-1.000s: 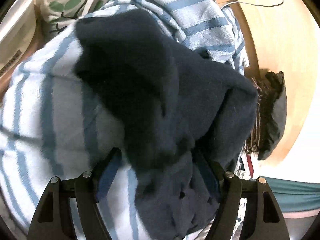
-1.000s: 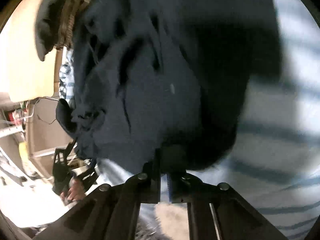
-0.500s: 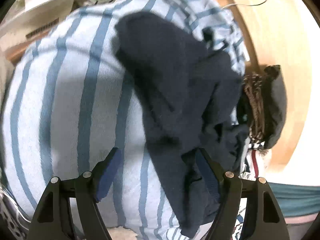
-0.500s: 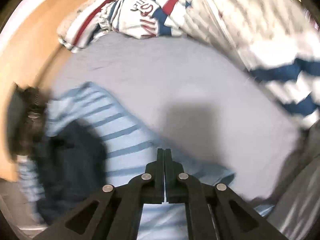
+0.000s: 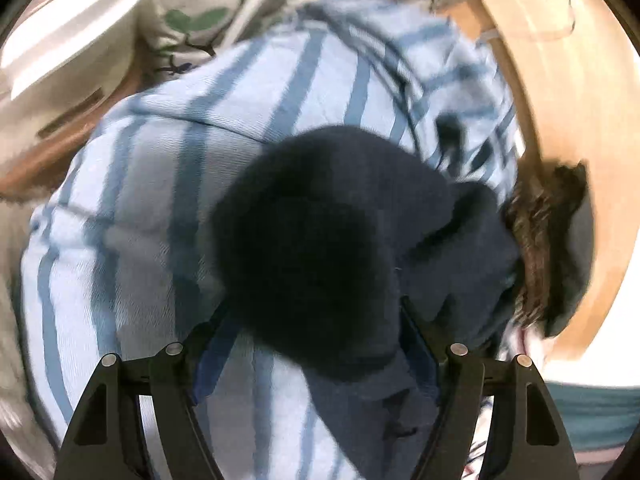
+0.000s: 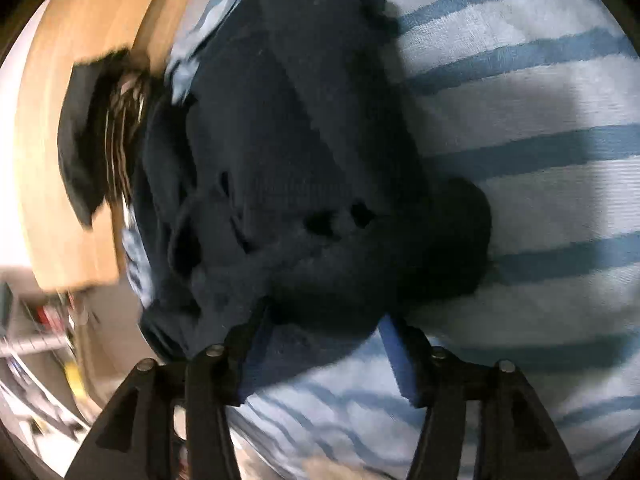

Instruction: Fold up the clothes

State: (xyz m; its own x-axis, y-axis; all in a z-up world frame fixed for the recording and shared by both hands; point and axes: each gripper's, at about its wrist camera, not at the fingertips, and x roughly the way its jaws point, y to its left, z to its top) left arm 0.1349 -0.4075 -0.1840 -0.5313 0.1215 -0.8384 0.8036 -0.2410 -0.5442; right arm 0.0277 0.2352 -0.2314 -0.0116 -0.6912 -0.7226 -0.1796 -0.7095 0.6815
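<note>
Both grippers spread over the dark garment — fold not yet secured.

The navy garment (image 5: pixel 332 240) lies bunched on the blue-striped cloth (image 5: pixel 132 240), its lump sitting between the fingers of the left gripper (image 5: pixel 316 328), which stand wide, no pad visibly pressing. The right gripper (image 6: pixel 320 324) has just been opening; its fingers are spread with the garment's near edge between them, not pinched. A dark striped item (image 6: pixel 104 128) lies on the wooden surface (image 6: pixel 60 220) at 9 o'clock in the right view. Risks, by judgement: closing here may pinch the striped cloth along with the navy layer — dragging both; a grab on the bunched middle rather than an edge would fold creases in.
</note>
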